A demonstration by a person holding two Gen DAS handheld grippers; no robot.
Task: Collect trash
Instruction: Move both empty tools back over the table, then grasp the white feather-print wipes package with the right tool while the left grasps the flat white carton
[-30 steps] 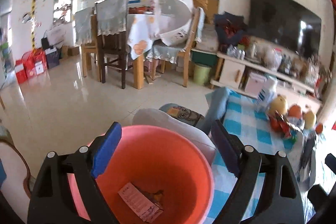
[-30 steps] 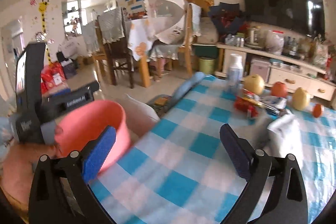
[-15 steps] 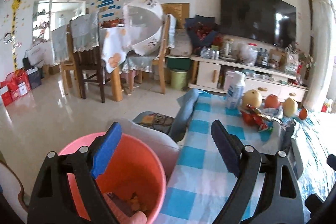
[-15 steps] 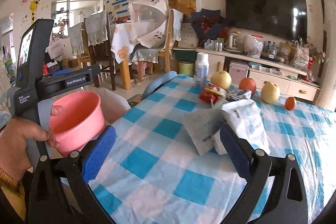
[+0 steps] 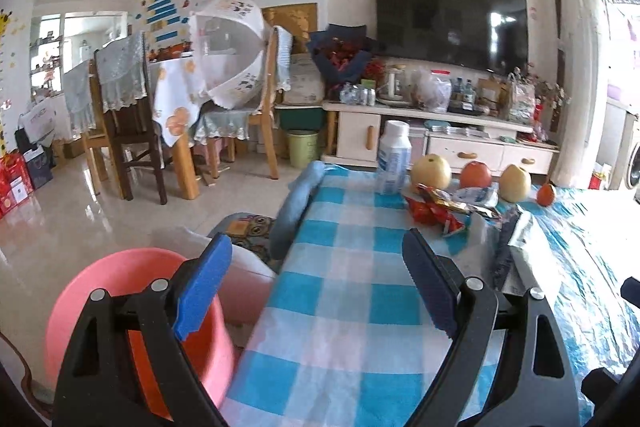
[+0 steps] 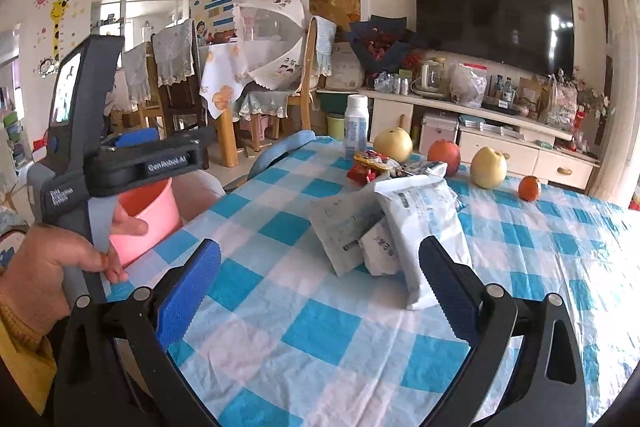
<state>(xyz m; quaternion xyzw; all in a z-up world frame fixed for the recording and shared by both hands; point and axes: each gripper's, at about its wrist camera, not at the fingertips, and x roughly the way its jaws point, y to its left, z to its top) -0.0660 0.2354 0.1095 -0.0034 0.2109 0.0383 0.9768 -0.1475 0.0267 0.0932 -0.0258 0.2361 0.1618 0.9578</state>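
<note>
Your left gripper (image 5: 316, 291) has its jaws wide apart with nothing between them; it hangs over the near edge of the checked tablecloth (image 5: 340, 307). Your right gripper (image 6: 320, 287) is also spread and empty. Just beyond its right finger lie the white wrappers (image 6: 400, 223), leaning on each other. Farther on, beside the bottle (image 6: 356, 127), lies a red snack packet (image 6: 364, 167), perhaps torn. The pink bucket (image 6: 148, 219) stands off the table's left side, near your left hand (image 6: 56, 259).
</note>
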